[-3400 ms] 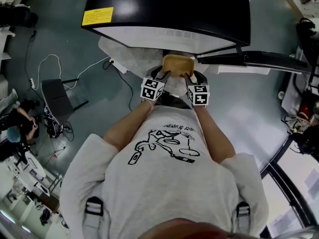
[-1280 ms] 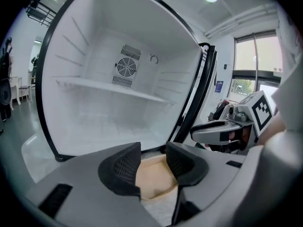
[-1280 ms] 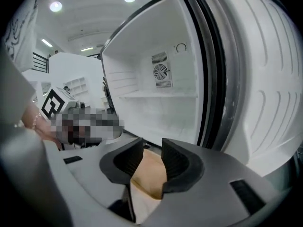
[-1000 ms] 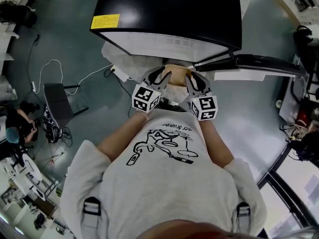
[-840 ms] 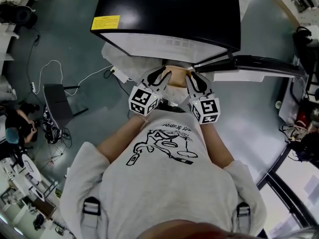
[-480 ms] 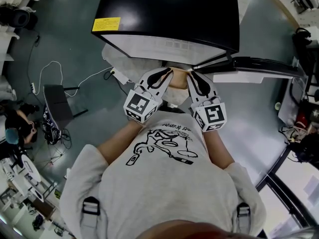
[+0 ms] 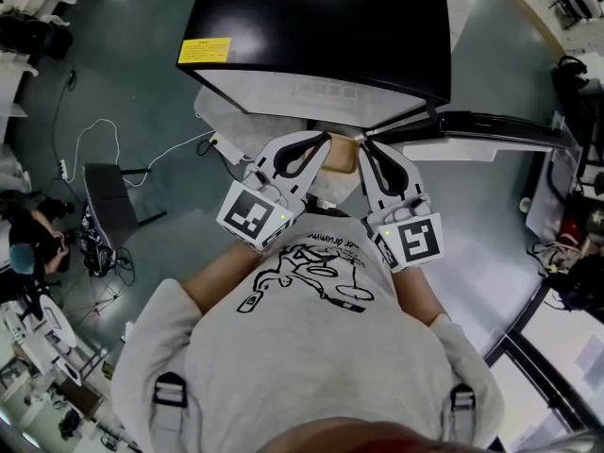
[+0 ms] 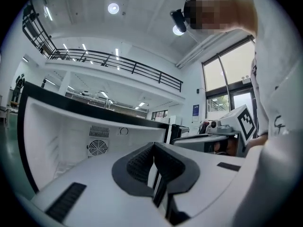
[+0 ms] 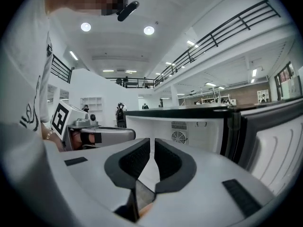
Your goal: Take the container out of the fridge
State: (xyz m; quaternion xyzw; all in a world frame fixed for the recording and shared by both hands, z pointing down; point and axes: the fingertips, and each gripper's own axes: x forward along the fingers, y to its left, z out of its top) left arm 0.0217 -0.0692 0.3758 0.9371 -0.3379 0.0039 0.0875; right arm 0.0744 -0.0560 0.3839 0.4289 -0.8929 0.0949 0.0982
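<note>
A tan container (image 7: pixel 342 155) shows as a small patch at the mouth of the black-topped fridge (image 7: pixel 321 26), between my two grippers; most of it is hidden by them. My left gripper (image 7: pixel 324 140) points up and in toward the fridge, and its jaws (image 8: pixel 154 145) are shut with nothing between them. My right gripper (image 7: pixel 364 145) tilts the same way. Its jaws (image 9: pixel 152 142) are closing, with a thin slit left between the pads and no container in that slit. Neither gripper view shows the container.
The fridge door (image 7: pixel 491 125) stands open to the right, its inner side (image 9: pixel 272 141) close to my right gripper. The white fridge interior with a round vent (image 8: pixel 97 148) lies ahead. A dark chair (image 7: pixel 106 185) and cables (image 7: pixel 94 125) are on the floor at left.
Both grippers have tipped upward, their marker cubes swinging down toward my chest. Both pairs of jaws have come together. The container is more hidden than before.
</note>
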